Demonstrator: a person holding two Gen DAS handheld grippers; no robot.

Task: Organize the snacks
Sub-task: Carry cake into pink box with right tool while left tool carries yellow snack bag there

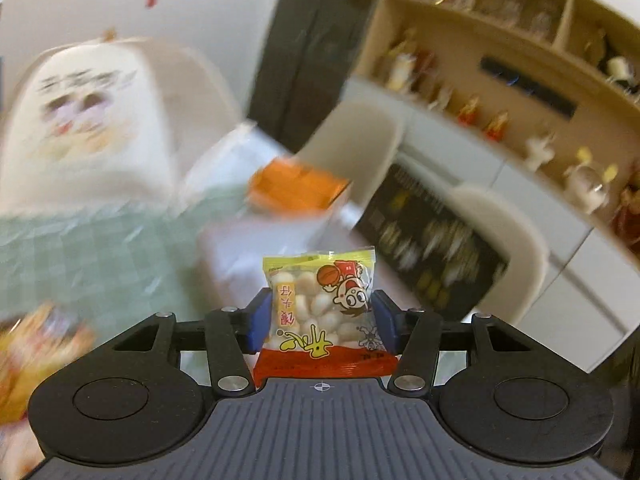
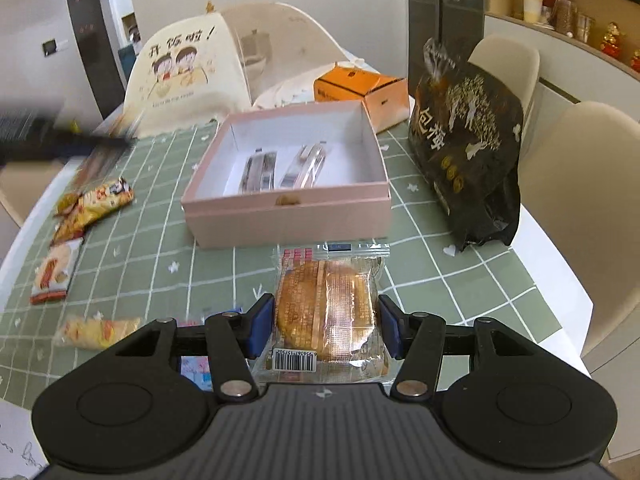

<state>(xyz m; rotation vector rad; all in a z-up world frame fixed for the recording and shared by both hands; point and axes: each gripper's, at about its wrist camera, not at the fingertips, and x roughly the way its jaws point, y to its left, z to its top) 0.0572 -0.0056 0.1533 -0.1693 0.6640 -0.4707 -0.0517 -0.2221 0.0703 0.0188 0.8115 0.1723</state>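
Observation:
My left gripper [image 1: 318, 314] is shut on a small yellow and red packet of white puffed balls [image 1: 324, 312], held up above the table; the background of that view is blurred. My right gripper [image 2: 326, 322] is shut on a clear-wrapped round golden cake [image 2: 326, 308], its blue pads [image 2: 262, 322] pressing both sides, just in front of an open pink box [image 2: 288, 212]. The box holds two silver-wrapped bars [image 2: 280, 168]. A blurred dark shape at the far left of the right wrist view is the other gripper's arm [image 2: 48, 140].
Several loose snack packets [image 2: 80, 216] lie on the green checked tablecloth [image 2: 140, 240] at left. A tall black bag [image 2: 468, 140] stands at right, an orange carton [image 2: 360, 88] behind the box, a cream cartoon-printed cover [image 2: 184, 72] at the back. Pale chairs [image 2: 580, 184] line the table's right edge.

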